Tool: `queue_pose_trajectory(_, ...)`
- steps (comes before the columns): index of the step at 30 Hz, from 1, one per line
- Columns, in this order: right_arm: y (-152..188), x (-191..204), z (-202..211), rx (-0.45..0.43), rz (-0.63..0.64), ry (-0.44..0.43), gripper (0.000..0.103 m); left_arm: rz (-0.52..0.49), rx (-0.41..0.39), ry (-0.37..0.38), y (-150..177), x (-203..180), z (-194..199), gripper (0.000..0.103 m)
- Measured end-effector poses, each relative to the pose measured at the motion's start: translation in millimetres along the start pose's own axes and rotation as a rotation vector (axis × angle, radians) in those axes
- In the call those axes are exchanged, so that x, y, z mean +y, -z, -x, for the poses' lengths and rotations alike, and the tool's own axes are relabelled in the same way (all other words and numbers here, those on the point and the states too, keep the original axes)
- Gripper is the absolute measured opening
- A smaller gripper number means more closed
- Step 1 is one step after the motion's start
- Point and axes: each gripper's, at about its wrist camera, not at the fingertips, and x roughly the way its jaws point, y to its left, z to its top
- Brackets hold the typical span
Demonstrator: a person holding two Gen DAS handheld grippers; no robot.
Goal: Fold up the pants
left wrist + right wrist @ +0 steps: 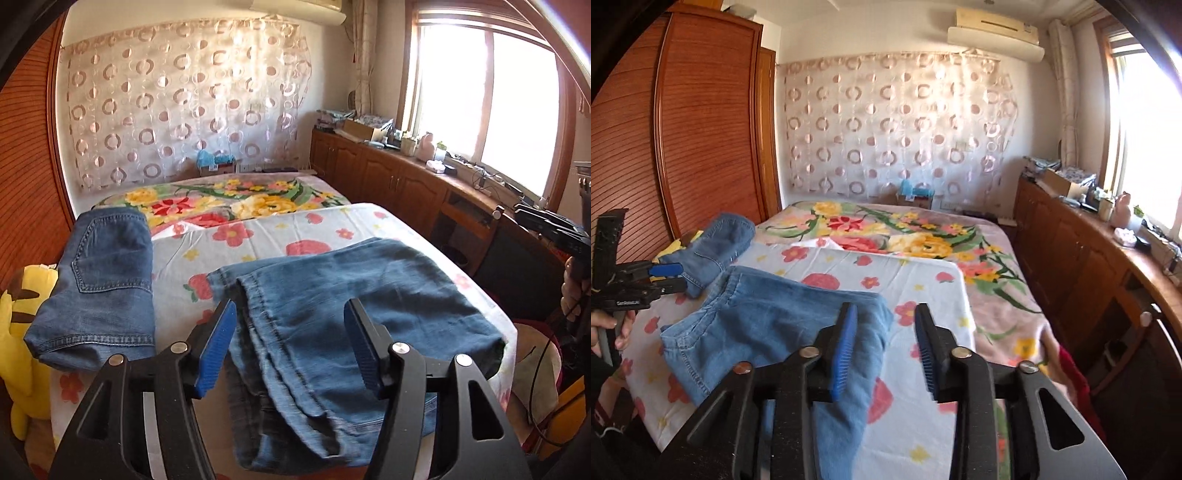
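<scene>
I am holding the left gripper (290,347) open over the blue pants (332,295) lying lower centre on the bed (314,229), right gripper (886,347) open above their edge, folded jeans (103,280) at left.

Two pairs of denim jeans lay on the bed: one folded pair (99,280) and one loose pair (351,295). There were two handheld grippers, the left (290,347) and the right (886,347), and one yellow plush toy (18,332).
</scene>
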Motion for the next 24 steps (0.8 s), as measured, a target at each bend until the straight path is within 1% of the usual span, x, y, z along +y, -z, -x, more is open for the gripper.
queue_pose_trajectory(1,4,-1,6,-0.003,0.003,0.006,0.046,-0.004,-0.005,0.004,-1,-3,2,0.062)
queue_pose_trajectory(2,5,-4,13,-0.008,0.005,0.014,0.047,-0.01,-0.013,0.016,-2,-9,4,0.062)
queue_pose_trajectory(5,13,-7,26,-0.013,0.022,0.021,0.047,-0.016,-0.028,0.024,-4,-18,7,0.062)
queue_pose_trajectory(9,22,-6,24,0.023,0.051,0.037,0.047,-0.018,-0.043,0.042,-6,-29,9,0.062)
queue_pose_trajectory(11,27,-6,22,0.026,0.051,0.015,0.047,-0.019,-0.045,0.048,-6,-33,9,0.062)
queue_pose_trajectory(14,30,-9,21,0.026,0.029,0.008,0.047,-0.026,-0.039,0.054,-4,-41,6,0.062)
queue_pose_trajectory(16,36,-12,19,0.029,-0.011,-0.037,0.047,-0.033,-0.037,0.055,-1,-45,3,0.062)
queue_pose_trajectory(19,44,-13,12,0.033,-0.033,-0.07,0.047,-0.038,-0.026,0.053,5,-51,-2,0.062)
queue_pose_trajectory(24,61,-10,-8,0.05,-0.05,-0.064,0.047,-0.029,-0.005,0.046,16,-56,-9,0.062)
